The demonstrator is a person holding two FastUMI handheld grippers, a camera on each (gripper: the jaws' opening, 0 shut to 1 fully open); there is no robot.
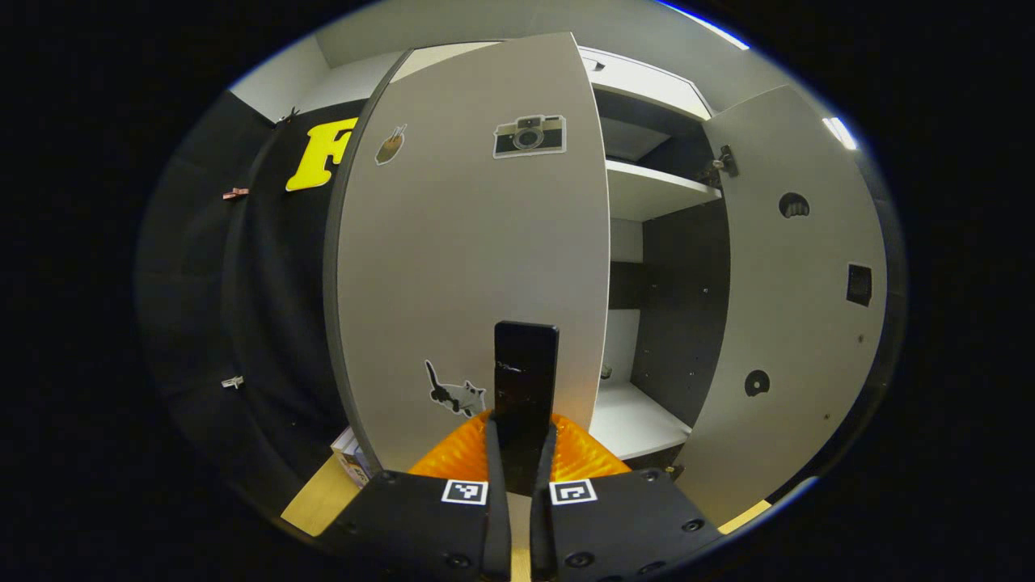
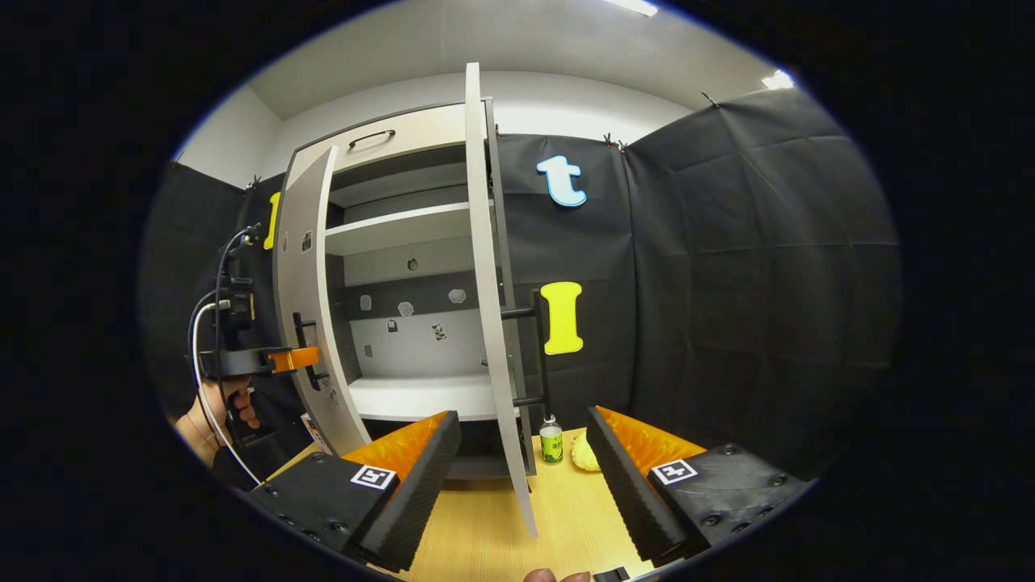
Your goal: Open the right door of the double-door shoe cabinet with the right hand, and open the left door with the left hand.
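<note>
The grey shoe cabinet (image 2: 404,141) stands with both doors swung out. In the left gripper view the left door (image 1: 469,242), with several stickers on it, is ajar right ahead. My left gripper (image 1: 522,440) is shut on its black bar handle (image 1: 525,360). The right door (image 1: 792,307) stands wide open beyond. In the right gripper view the right door (image 2: 491,307) is edge-on, its handle (image 2: 538,347) on the far side. My right gripper (image 2: 525,477) is open, a finger on each side of the door's lower edge, not touching. My left gripper (image 2: 279,360) and a hand (image 2: 218,412) are at the left door (image 2: 303,299).
White shelves (image 2: 396,226) show inside the cabinet. A small green bottle (image 2: 551,440) and a yellow object (image 2: 584,453) sit on the wooden surface (image 2: 485,525) behind the right door. A small box (image 1: 352,457) lies low by the left door. Black cloth walls close in on both sides.
</note>
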